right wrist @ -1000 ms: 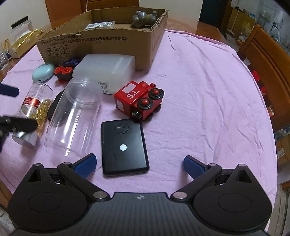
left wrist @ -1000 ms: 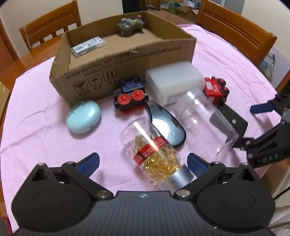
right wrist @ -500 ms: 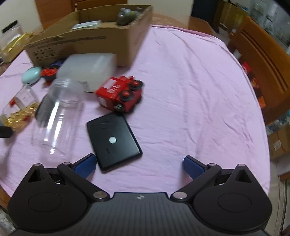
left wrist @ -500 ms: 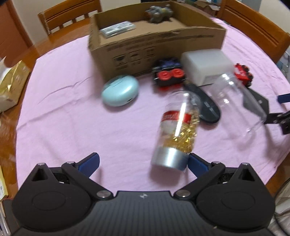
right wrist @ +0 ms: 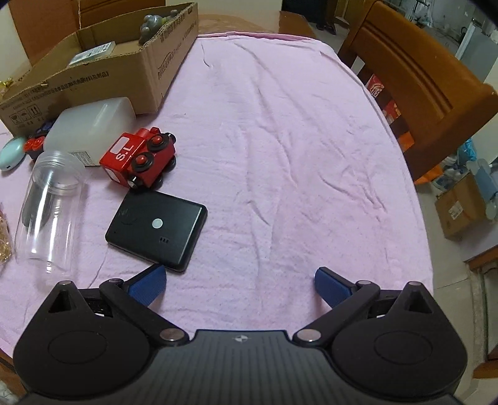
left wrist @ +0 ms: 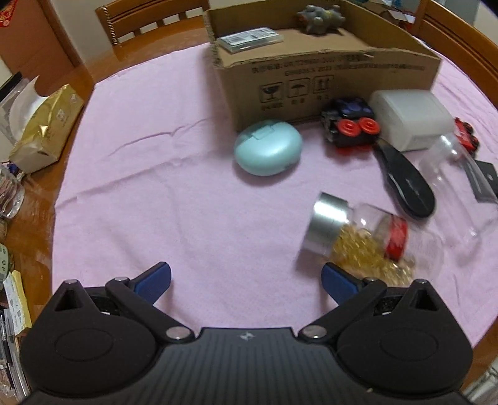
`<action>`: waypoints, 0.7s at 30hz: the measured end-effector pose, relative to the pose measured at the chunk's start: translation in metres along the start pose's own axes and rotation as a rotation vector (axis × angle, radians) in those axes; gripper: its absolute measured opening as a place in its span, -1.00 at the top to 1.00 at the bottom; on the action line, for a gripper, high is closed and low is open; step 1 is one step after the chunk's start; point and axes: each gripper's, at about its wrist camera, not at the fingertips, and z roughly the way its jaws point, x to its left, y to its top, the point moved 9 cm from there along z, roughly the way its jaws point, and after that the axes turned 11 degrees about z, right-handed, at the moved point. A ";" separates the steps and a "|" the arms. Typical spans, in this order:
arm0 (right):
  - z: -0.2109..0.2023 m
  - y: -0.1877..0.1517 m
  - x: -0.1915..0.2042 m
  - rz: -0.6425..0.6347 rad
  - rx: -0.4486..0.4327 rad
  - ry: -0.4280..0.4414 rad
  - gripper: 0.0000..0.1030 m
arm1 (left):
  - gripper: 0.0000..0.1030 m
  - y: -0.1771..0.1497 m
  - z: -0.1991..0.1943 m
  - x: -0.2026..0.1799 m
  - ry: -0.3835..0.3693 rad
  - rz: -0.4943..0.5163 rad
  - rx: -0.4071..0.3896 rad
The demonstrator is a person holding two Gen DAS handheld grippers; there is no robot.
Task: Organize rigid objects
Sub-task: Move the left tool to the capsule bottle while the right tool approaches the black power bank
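A cardboard box (left wrist: 326, 81) stands at the back of the pink cloth, with a grey toy (left wrist: 320, 18) and a flat packet (left wrist: 249, 39) inside. In front lie a teal case (left wrist: 267, 148), a black toy car (left wrist: 350, 126), a white container (left wrist: 411, 118), a black mouse (left wrist: 407, 183), a capsule jar (left wrist: 354, 240) and a clear jar (right wrist: 51, 205). A red train (right wrist: 140, 157) and a black device (right wrist: 157, 226) lie nearer my right gripper (right wrist: 239, 282). My left gripper (left wrist: 246, 278) is open and empty, left of the capsule jar. My right gripper is open and empty.
Wooden chairs stand behind the table (left wrist: 152, 15) and to the right (right wrist: 414, 87). A gold bag (left wrist: 46, 127) and clutter sit at the table's left edge. Boxes lie on the floor at the right (right wrist: 460, 205).
My left gripper has swung left, so the capsule jar now lies at its right fingertip. My right gripper has turned right, so the objects have shifted to the left of its view.
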 end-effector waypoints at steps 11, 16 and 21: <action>0.011 0.025 0.041 0.032 -0.025 0.127 -1.00 | -0.99 -0.012 -0.005 -0.046 -0.131 0.107 -0.023; 0.022 0.021 0.049 -0.020 -0.014 0.069 -1.00 | -0.99 -0.008 -0.004 -0.049 -0.149 0.102 -0.036; 0.019 0.014 0.038 -0.048 -0.034 0.060 -1.00 | -0.99 -0.008 -0.005 -0.059 -0.162 0.130 -0.054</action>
